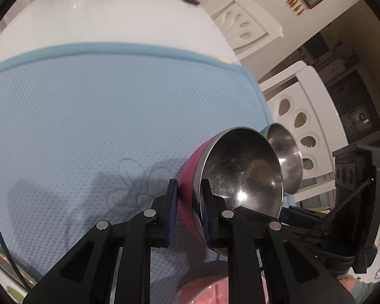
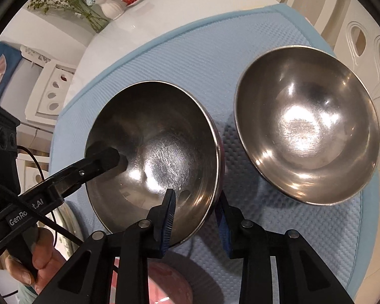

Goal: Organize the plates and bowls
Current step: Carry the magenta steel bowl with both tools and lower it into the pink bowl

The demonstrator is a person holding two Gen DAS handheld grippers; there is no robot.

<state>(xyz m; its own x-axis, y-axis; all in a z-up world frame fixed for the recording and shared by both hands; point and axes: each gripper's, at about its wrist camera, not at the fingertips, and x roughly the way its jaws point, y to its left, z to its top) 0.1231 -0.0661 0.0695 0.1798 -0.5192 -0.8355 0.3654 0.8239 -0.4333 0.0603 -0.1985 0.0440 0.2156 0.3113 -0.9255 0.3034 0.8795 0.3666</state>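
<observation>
Pink outside and silver inside on the bowl at lower centre, pale blue dimpled weave with a stitched flower on the mat.

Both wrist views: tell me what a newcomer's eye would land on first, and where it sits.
The pink-sided steel bowl near the middle of the blue mat stands out, with both grippers clamped on its rim: the left gripper on one side and the right gripper on the near edge. Beside it, towards the mat's right edge, a second steel bowl sits free.
</observation>
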